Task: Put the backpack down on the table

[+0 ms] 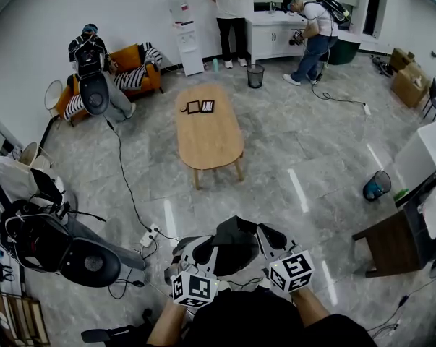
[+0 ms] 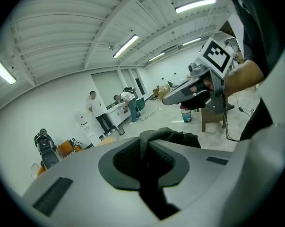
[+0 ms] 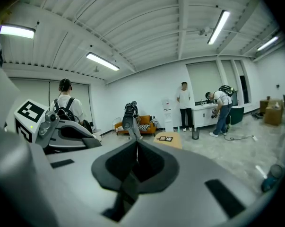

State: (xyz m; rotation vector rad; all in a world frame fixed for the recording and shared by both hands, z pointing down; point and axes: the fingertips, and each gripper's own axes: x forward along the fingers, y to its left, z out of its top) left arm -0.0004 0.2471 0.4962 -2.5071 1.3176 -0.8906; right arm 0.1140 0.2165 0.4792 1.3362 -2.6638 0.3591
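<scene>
1. The backpack (image 1: 236, 244) is black and off the bench. You hold it up in front of your body, between your two grippers.
2. Left gripper (image 1: 203, 255): the fingers (image 2: 116, 162) are pressed together on a fold of black backpack fabric, which stands up out of the gap in the left gripper view.
3. Right gripper (image 1: 268, 246): the fingers (image 3: 154, 167) are closed on a thin dark strap (image 3: 132, 174) that runs up between them.
4. Bench (image 1: 210, 147): an oval wooden top straight ahead of you, well apart from the backpack, with its near end facing you. Two small dark flat items (image 1: 201, 107) lie at the far end, and the wood from the middle to the near end is bare.
5. Room to move: open floor (image 1: 290, 165) lies between you and the near end of the bench. On your left are a power strip (image 1: 150, 236) with trailing cables and a heap of dark equipment (image 1: 51, 244). On your right are a dark side table (image 1: 391, 241) and a blue bin (image 1: 377, 186).
6. Hidden: the lower part of the backpack is covered by the grippers and your torso, so you cannot tell its full outline. The right gripper view shows the strap only, not where it joins the bag. The flat items on the bench are too small to identify.
</scene>
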